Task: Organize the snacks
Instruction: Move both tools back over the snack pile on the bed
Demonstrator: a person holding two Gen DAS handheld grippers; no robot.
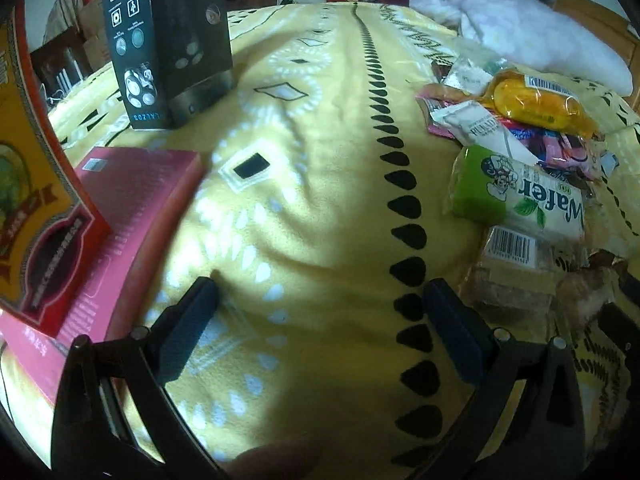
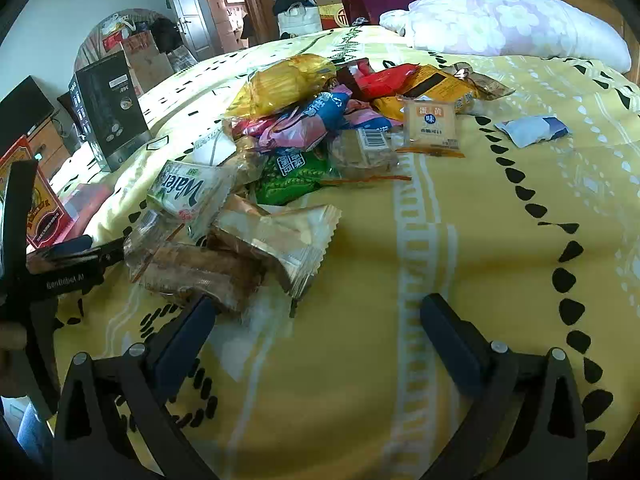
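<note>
My left gripper (image 1: 320,312) is wide open and holds nothing above the yellow blanket (image 1: 312,200). My right gripper (image 2: 320,320) is also wide open and empty. The snack pile (image 2: 304,136) lies far left of it, with the Wafer pack (image 2: 188,192) near its left finger.

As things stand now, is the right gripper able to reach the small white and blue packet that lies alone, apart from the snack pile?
Probably yes. The right gripper is open and empty, and the white and blue packet lies alone on the yellow blanket, ahead to its right. Only bare blanket lies between them; the snack pile sits off to the left.
</note>
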